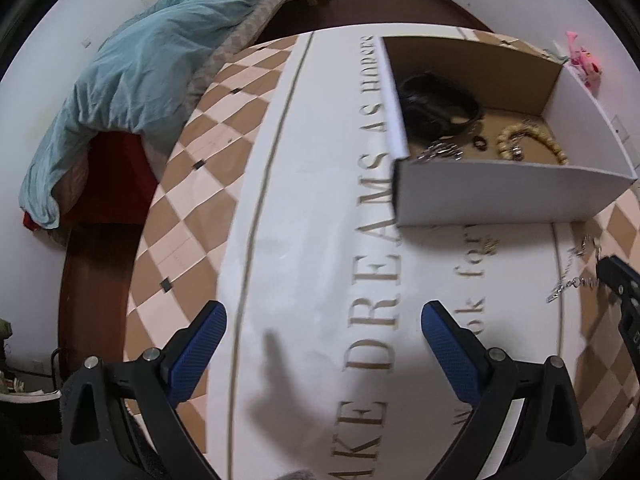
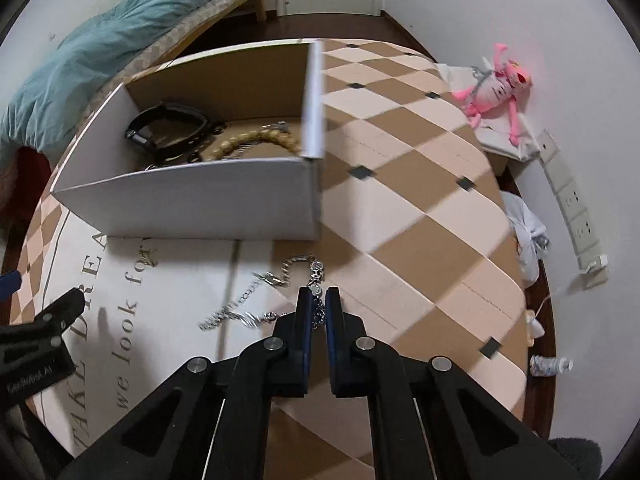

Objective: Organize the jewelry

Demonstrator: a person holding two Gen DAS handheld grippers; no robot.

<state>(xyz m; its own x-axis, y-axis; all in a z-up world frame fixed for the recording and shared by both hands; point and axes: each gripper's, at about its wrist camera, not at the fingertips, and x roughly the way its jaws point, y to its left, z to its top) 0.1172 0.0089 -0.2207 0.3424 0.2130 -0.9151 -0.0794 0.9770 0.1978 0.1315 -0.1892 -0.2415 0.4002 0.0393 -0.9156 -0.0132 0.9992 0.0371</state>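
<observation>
A white cardboard box (image 1: 512, 194) (image 2: 192, 204) stands open on the table and holds a black band (image 1: 438, 110), a wooden bead bracelet (image 1: 532, 140) and a small silver chain (image 1: 440, 152). A long silver chain (image 2: 256, 300) lies on the table in front of the box. My right gripper (image 2: 319, 294) is shut on one end of this silver chain, close to the table; it also shows in the left wrist view (image 1: 600, 276). My left gripper (image 1: 324, 320) is open and empty above the lettered cloth, left of the box.
The table has a checkered cloth (image 2: 420, 208) with a white lettered centre (image 1: 320, 240). A bed with a teal duvet (image 1: 140, 80) stands at the far left. A pink plush toy (image 2: 496, 84) and a power strip (image 2: 576, 216) lie at the right wall.
</observation>
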